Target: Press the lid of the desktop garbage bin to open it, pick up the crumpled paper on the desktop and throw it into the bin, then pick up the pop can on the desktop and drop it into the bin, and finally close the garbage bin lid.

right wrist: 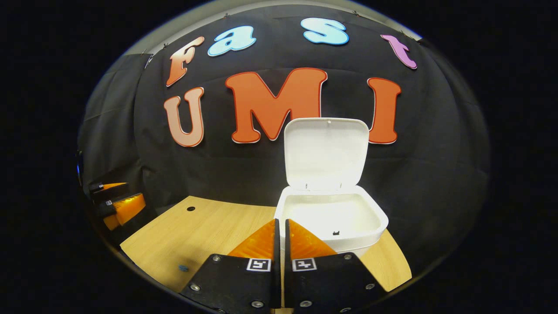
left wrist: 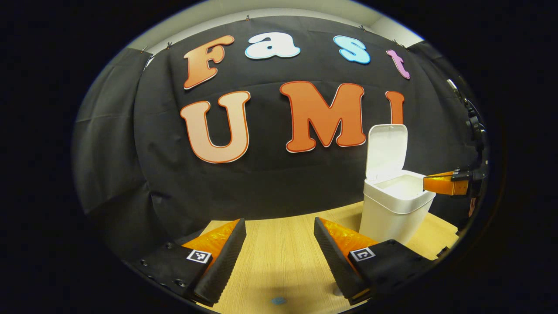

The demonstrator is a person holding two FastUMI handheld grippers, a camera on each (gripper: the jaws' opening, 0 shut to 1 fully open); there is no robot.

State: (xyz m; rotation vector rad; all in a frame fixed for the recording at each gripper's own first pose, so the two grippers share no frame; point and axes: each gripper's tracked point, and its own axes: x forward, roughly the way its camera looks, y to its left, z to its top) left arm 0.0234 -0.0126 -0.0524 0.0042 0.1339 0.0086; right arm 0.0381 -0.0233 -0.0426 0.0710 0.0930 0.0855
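My right gripper [right wrist: 281, 226] is pinched nearly closed on nothing just before the bin's [right wrist: 331, 226] front rim, its lid [right wrist: 326, 152] upright, while my left gripper [left wrist: 279, 231] gapes empty over the desktop [left wrist: 279, 261].

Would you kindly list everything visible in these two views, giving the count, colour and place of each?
garbage bin: one, white, on the desk before the black cloth wall
lid: one, white, standing open at the bin's back edge
desk: one, light wood, with a small dark hole near its far left
blue mark: one, on the desk's near part
left gripper: one, open, above the desk, left of the bin
right gripper: one, shut, at the bin's front rim
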